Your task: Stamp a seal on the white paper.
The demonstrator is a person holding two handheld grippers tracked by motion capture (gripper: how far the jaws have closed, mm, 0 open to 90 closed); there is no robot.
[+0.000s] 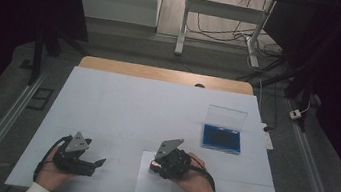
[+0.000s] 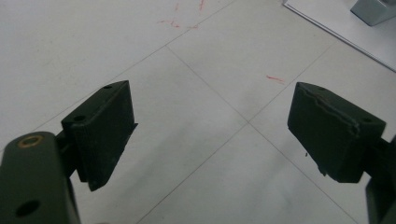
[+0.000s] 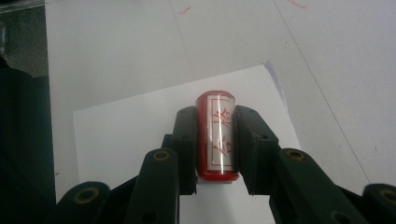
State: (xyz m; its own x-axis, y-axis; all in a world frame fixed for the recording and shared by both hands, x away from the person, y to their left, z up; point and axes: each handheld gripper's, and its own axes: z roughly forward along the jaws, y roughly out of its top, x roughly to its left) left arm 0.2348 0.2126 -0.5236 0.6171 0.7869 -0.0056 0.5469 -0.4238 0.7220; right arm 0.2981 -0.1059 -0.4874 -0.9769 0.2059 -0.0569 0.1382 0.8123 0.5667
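A red cylinder-shaped stamp with a white label and red characters lies clamped between the black pads of my right gripper. In the high view this right gripper hovers over a white sheet of paper near the table's front edge, with the red stamp at its tip. The same paper sheet lies under the stamp in the right gripper view. My left gripper rests at the front left, and in the left gripper view the left gripper stands open with bare table between its jaws.
A blue flat box with a raised clear lid sits at the right of the white table cover. Faint red marks dot the cover. A corner of the paper and a grey object show far off.
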